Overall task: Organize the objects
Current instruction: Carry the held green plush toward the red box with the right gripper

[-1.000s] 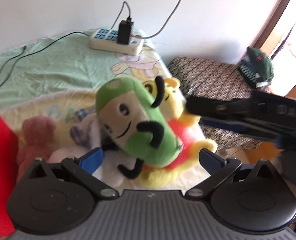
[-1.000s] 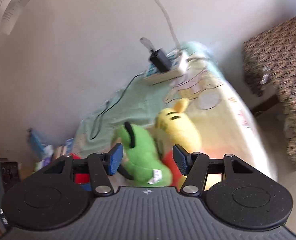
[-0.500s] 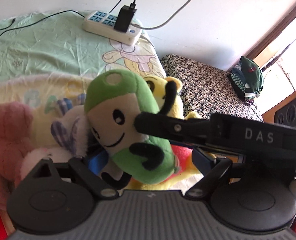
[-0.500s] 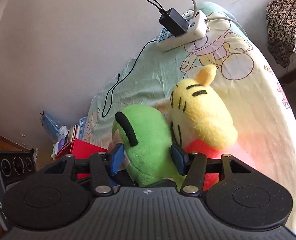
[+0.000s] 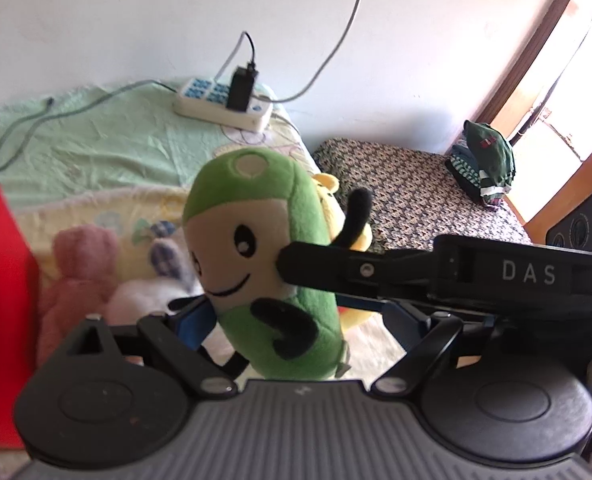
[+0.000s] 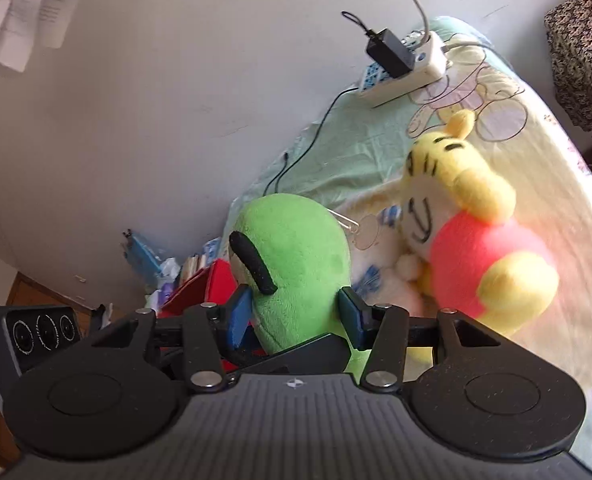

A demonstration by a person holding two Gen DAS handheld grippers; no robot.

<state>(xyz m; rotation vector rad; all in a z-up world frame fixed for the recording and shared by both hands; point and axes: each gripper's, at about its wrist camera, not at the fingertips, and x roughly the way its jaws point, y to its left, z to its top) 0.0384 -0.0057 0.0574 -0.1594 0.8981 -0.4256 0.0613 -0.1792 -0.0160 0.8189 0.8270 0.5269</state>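
A green plush toy (image 5: pixel 268 280) with a smiling cream face and black arms stands upright over the bed. My right gripper (image 6: pixel 296 316) is shut on it, both blue pads (image 6: pixel 240 316) pressed into its sides. In the left wrist view the right gripper (image 5: pixel 292 276) reaches in from the right and meets the toy's side. My left gripper (image 5: pixel 296 320) is open, its fingers wide apart, with the toy's lower body between them. A yellow bear plush (image 6: pixel 476 264) in a red shirt lies just right of the green toy.
A pink plush (image 5: pixel 80 256) and a white plush (image 5: pixel 144 300) lie at the left by a red box (image 5: pixel 0 300). A power strip (image 5: pixel 224 108) with cables sits on the bed sheet (image 5: pixel 96 148) near the wall. A patterned stool (image 5: pixel 408 192) holds green clothes (image 5: pixel 484 160).
The right gripper came in from the right and took hold of the green plush. The plush went from leaning on the yellow bear to upright. The bear now lies apart from it.
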